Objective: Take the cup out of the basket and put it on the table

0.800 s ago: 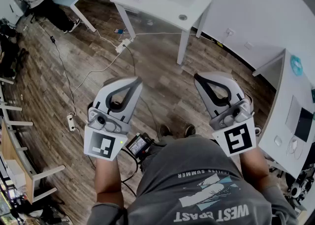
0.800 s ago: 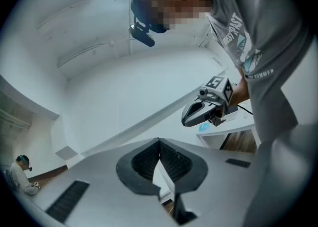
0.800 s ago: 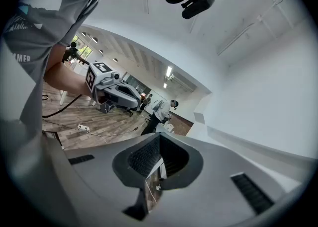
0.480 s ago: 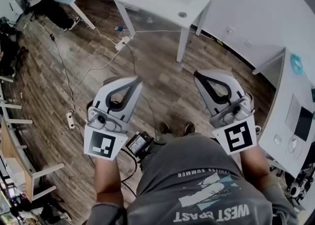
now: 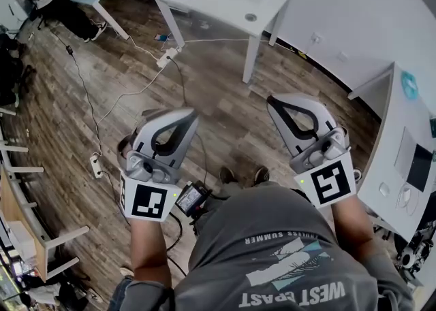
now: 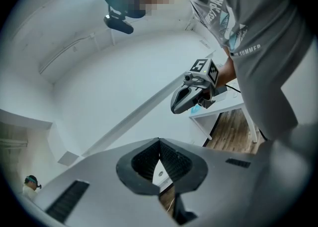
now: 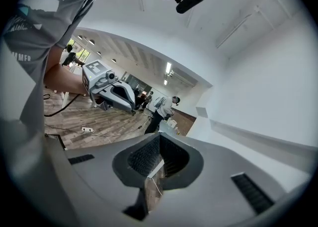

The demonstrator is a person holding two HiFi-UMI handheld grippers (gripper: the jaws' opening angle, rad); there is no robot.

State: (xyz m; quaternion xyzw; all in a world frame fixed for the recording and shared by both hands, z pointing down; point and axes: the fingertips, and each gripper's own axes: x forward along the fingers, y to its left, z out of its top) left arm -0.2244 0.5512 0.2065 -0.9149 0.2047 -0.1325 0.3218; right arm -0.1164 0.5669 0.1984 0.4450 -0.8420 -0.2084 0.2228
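Holding our left gripper (image 5: 189,112) and right gripper (image 5: 271,101) above the floor (image 5: 225,92), jaws together and empty, we have everything left (cup and basket appear nowhere).

The right gripper (image 7: 159,139) fills the lower part of the view, its jaws pressed together with nothing between them. Above it and to the left, the left gripper (image 7: 110,91) hangs in the air on a bare forearm (image 7: 62,79). Farther left is the person's grey shirt (image 7: 30,27). Beyond the right gripper lies a wood floor (image 7: 74,119) with a power strip (image 7: 88,129) on it, and farther off there is a standing person (image 7: 160,112). To the right of the gripper rises a white wall (image 7: 268,87).
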